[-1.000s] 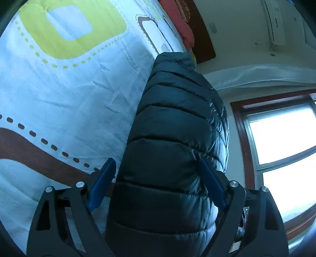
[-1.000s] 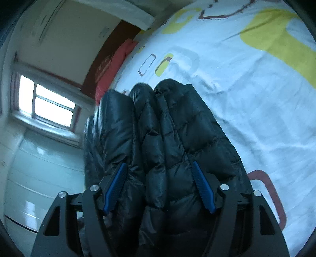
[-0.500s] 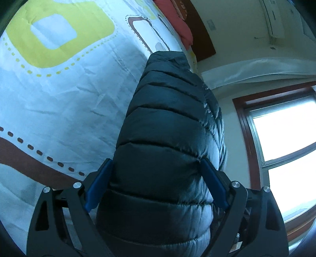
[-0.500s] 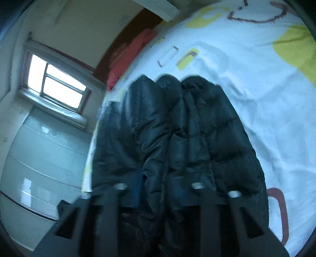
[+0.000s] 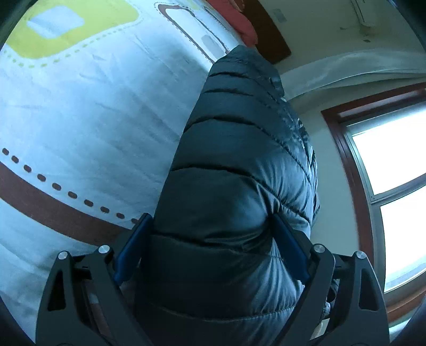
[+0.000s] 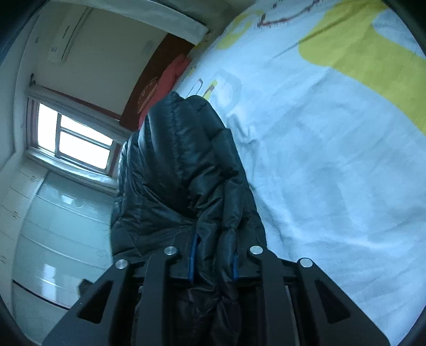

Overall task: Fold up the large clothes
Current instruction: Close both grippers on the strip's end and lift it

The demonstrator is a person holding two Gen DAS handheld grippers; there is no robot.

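Note:
A dark quilted puffer jacket (image 5: 239, 149) lies in a long bundle on the bed, running away from both cameras. My left gripper (image 5: 210, 221) stands wide around its near end. The padding bulges up between the blue pads (image 5: 133, 247) and fills the gap. In the right wrist view the same jacket (image 6: 181, 165) rises in folds. My right gripper (image 6: 213, 252) has its jaws narrow with a pinched fold of the jacket between the blue pads (image 6: 192, 255); they are just opening a little.
The bed cover (image 5: 93, 106) is pale blue with yellow and brown shapes and spreads wide beside the jacket (image 6: 319, 159). A red pillow (image 5: 239, 24) lies at the headboard. A bright window (image 6: 74, 141) and pale cabinets (image 6: 53, 226) stand past the bed's edge.
The right jaws have closed from wide apart onto a fold of the jacket. The left gripper has slid forward, so the jacket now fills the gap between its pads.

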